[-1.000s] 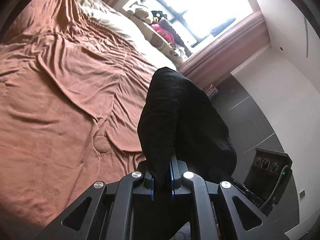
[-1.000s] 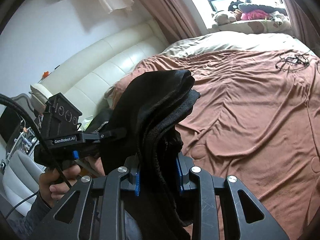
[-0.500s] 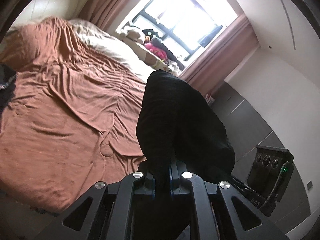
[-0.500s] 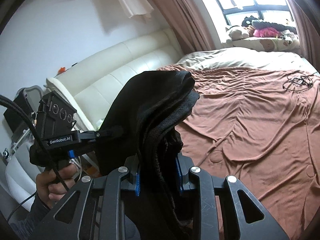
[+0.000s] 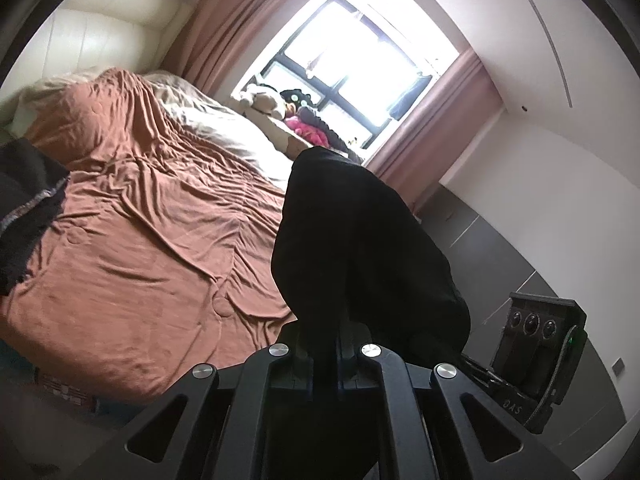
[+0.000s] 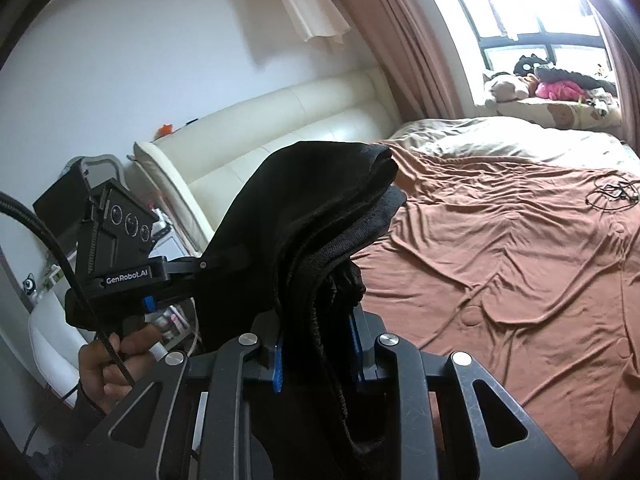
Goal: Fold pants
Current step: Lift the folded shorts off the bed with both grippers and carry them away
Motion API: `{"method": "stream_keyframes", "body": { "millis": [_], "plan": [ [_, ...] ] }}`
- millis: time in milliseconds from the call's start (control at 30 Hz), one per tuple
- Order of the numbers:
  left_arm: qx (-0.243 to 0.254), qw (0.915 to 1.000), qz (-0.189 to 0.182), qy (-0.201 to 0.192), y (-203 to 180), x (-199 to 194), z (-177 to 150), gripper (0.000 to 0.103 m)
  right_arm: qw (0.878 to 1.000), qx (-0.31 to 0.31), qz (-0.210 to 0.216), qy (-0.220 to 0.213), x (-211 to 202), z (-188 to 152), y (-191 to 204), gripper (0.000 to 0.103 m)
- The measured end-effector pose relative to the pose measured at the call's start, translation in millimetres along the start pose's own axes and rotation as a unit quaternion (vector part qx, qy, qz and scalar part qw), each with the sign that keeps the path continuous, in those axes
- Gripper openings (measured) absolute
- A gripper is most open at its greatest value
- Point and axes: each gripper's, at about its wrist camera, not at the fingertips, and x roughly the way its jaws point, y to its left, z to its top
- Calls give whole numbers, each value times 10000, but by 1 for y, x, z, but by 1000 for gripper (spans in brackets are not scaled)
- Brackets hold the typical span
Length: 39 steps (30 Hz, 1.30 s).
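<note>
Bed (image 5: pixel 132 240) now lies lower and farther off in both views than a second ago: the pants (image 6: pixel 304 216) have been lifted clear, hanging doubled between the tongs. Left tongs (image 5: pixel 323 354) clenched on one edge; right tongs (image 6: pixel 318 356) grasping the thicker bunch. Likely carrying to lay flat.

The right gripper (image 6: pixel 318 354) clamps a thick bunch of black pants (image 6: pixel 304 216) above the brown bedspread (image 6: pixel 500 264), while the left gripper (image 6: pixel 188 272), hand-held, grips the cloth's far edge.
</note>
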Motion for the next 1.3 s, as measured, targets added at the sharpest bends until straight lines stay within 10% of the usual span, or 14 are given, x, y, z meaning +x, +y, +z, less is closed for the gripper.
{"method": "stream_keyframes", "body": {
  "millis": [1300],
  "plan": [
    [-1014, 9844, 884, -1138, 273, -136, 64, 6, 9937, -620, 648, 671, 281, 16, 72, 20]
  ]
}}
